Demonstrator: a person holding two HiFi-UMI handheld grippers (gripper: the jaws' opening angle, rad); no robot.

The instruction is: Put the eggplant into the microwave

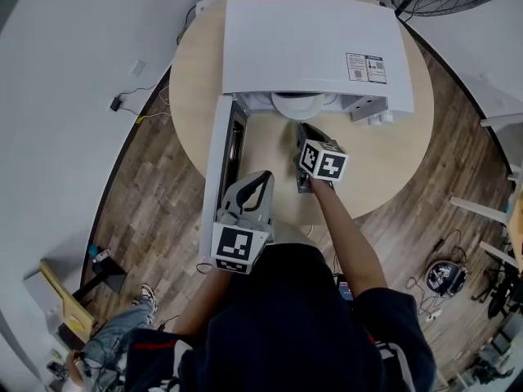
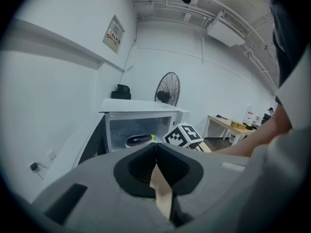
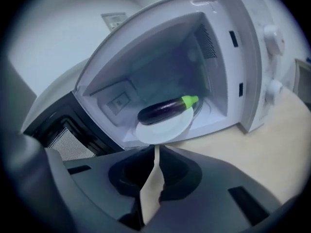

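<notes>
Round wooden table (image 1: 392, 170) on plank floor (image 1: 155, 219), white microwave (image 1: 310, 43) with door (image 1: 219, 162) swung open, eggplant (image 3: 167, 109) lying on white plate (image 3: 163, 128) inside the cavity, right gripper (image 3: 155, 147) just outside the opening, jaws closed tip to tip, empty, left gripper (image 2: 156, 145) further back, jaws likewise together, empty

I could read no word or number anywhere. The microwave (image 1: 315, 47) carried a sticker (image 1: 365, 68) on its top, its red and black print too small for me. A notice (image 2: 112, 34) hung on the wall, its lettering blurred. The cubes on my left gripper (image 1: 263, 178) and right gripper (image 1: 301, 131) bore only black-and-white square markers.
</notes>
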